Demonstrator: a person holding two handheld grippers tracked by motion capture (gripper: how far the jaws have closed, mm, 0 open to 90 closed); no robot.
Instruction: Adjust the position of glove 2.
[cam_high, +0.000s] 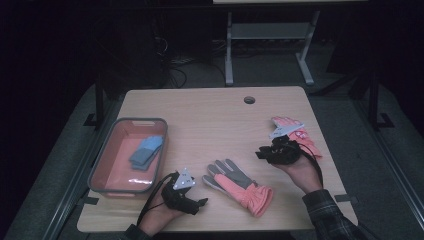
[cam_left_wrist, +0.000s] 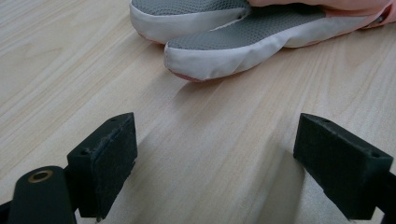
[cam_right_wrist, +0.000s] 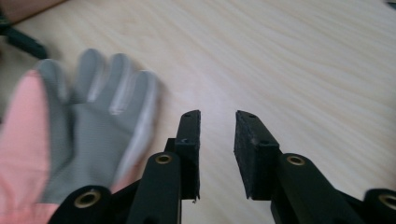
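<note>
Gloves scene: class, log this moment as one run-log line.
left gripper: open, empty | right gripper: open, empty | palm-up glove: mid-table | second glove: beside right gripper

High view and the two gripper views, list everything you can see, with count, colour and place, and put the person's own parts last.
table: one, light wood, centre of the high view, with a round hole near its far edge
bin: one, grey rim with red inside, left side of the table
cloths: a few, blue and grey, folded inside the bin
near glove: one, pink with grey palm, palm up, front centre of the table
far glove: one, pink, right side of the table, partly under the right gripper
desk frame: one, grey, on the floor beyond the table
left gripper: one, black, open, low over the table facing the near glove's fingertips
right gripper: one, black, narrowly open, nothing between its jaws
sleeve: one, dark plaid, bottom right
</note>
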